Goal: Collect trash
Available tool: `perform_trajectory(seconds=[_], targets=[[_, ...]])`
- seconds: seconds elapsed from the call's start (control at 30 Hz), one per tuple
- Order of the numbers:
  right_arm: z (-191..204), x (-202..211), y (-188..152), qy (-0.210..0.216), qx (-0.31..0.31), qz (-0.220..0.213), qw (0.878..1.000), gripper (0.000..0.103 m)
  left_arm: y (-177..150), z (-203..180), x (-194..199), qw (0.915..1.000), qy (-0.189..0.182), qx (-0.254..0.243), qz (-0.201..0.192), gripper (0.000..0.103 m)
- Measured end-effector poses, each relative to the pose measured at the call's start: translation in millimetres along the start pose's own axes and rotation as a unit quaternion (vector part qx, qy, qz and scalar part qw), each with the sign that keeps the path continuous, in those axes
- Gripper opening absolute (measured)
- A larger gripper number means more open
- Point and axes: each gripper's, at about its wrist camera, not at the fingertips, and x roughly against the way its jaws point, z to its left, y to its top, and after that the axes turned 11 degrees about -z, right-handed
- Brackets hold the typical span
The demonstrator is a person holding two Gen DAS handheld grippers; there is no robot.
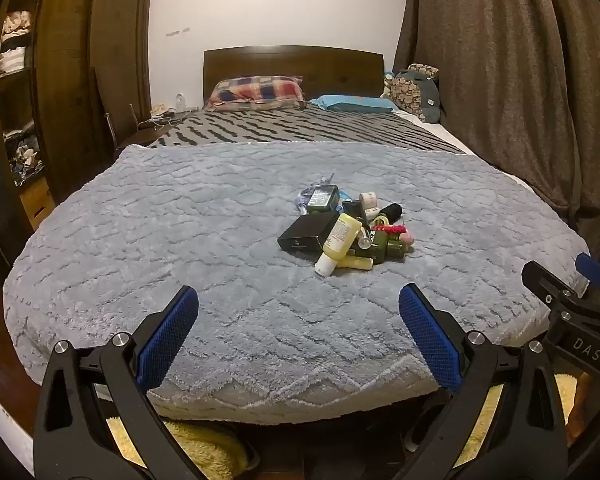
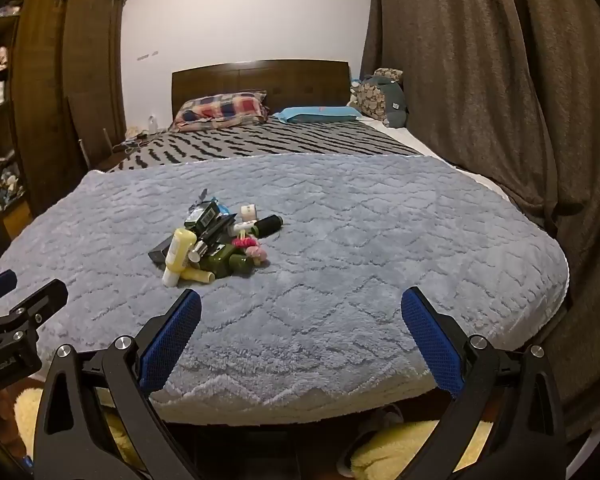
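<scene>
A heap of trash (image 1: 346,228) (image 2: 216,240) lies on the grey fluffy blanket (image 1: 180,220) (image 2: 380,240) of a bed. In it are a yellow tube (image 1: 338,242) (image 2: 177,254), a black box (image 1: 306,232), dark green bottles (image 1: 384,248) (image 2: 230,262), a black roll (image 1: 392,212) (image 2: 269,225) and pink bits (image 2: 256,250). My left gripper (image 1: 298,308) stands open over the blanket's near edge, short of the heap, nothing between its fingers. My right gripper (image 2: 300,308) is open too, to the right of the heap and nearer than it. The right gripper (image 1: 580,280) shows at the left wrist view's right edge.
Pillows (image 1: 256,92) (image 2: 320,114) and a wooden headboard (image 1: 292,66) are at the far end. A brown curtain (image 1: 520,80) (image 2: 500,80) hangs along the right side, a wooden wardrobe (image 1: 72,80) stands left. Yellow fluffy fabric (image 2: 388,452) lies on the floor under the bed's edge.
</scene>
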Motion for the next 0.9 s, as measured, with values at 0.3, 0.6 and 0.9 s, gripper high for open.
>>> perform_trajectory(seconds=[0.3,0.6,0.9], targets=[[-0.8,1.8,-0.3,0.002,-0.001,-0.001,1.0,0.1,-1.9,5.5,-0.1,1.0,-0.003,-0.005,-0.003,0.095],[2.2,3.4,1.6,0.002,-0.002,-0.004,1.0,0.1,2.3,-2.4,3.7,0.9999,0.004,-0.008,-0.008,0.095],[2.9,5.7,2.6,0.003,-0.002,-0.006,1.0,0.1,2.8,-1.2,4.6,0.9999,0.003,-0.007,-0.01,0.095]])
